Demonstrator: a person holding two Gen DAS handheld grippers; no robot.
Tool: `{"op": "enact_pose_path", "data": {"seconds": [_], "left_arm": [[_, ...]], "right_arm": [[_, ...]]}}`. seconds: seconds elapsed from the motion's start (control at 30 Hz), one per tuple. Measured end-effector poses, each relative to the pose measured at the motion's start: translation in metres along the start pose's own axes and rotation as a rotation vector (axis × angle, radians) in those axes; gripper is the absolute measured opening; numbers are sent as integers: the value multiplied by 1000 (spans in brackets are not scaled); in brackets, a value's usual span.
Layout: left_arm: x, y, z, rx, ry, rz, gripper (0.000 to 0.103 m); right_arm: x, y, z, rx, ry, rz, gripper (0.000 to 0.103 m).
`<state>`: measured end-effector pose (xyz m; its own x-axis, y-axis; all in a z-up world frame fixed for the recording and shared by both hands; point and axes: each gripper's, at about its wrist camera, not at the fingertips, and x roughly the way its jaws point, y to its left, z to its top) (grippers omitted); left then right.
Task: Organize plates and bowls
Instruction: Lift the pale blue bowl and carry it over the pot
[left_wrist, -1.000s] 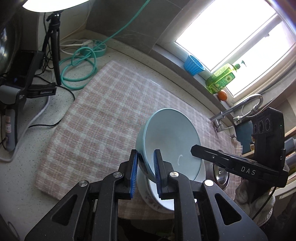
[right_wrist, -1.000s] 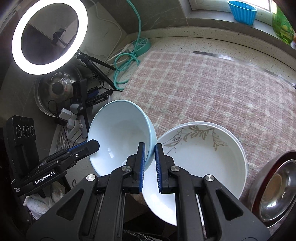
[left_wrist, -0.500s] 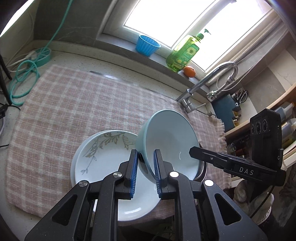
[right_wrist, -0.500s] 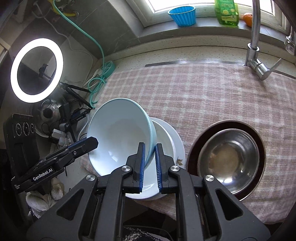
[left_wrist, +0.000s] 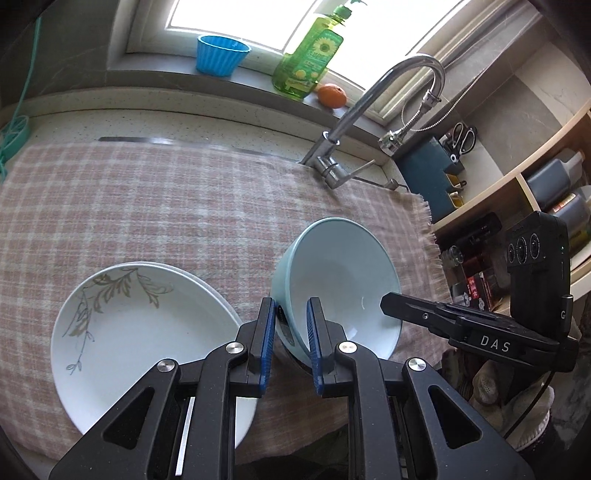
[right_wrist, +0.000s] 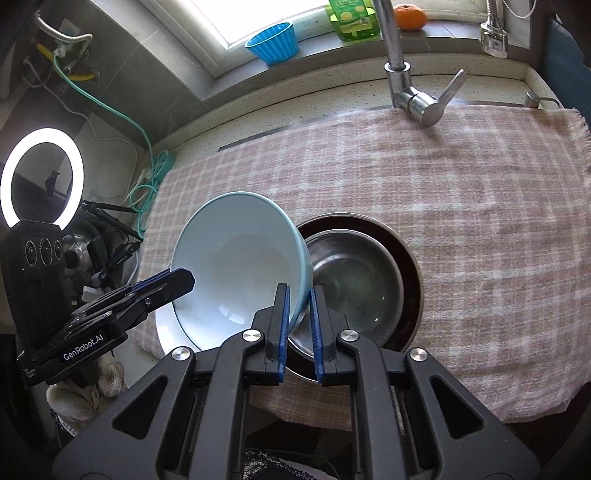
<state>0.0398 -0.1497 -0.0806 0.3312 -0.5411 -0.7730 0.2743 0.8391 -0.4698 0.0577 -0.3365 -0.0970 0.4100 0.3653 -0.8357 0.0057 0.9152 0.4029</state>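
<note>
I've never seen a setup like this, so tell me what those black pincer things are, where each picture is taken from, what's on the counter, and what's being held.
There is no robot here. A person holds two hand-held grippers, one per hand, and each carries a wide-angle camera looking forward along its jaws. One picture is from the left gripper, the other from the right gripper.

Both have their blue-padded jaws shut on opposite sides of the rim of one pale blue bowl, held tilted above the counter.

Below lies a pink checked cloth. On it sit a white plate with a leaf pattern and a steel bowl inside a dark dish. A tap stands behind, and on the windowsill are a blue cup, a green bottle and an orange.
</note>
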Motion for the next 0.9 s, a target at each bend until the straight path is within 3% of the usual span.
{"op": "enact_pose_path", "data": {"seconds": [0.37, 0.9], "left_arm": [[40, -20, 0, 39, 85, 3, 15], [57, -17, -5, 38, 142, 31, 15]], "right_arm": [[7, -42, -6, 55, 20, -41, 11], [21, -50, -10, 64, 55, -37, 13]]}}
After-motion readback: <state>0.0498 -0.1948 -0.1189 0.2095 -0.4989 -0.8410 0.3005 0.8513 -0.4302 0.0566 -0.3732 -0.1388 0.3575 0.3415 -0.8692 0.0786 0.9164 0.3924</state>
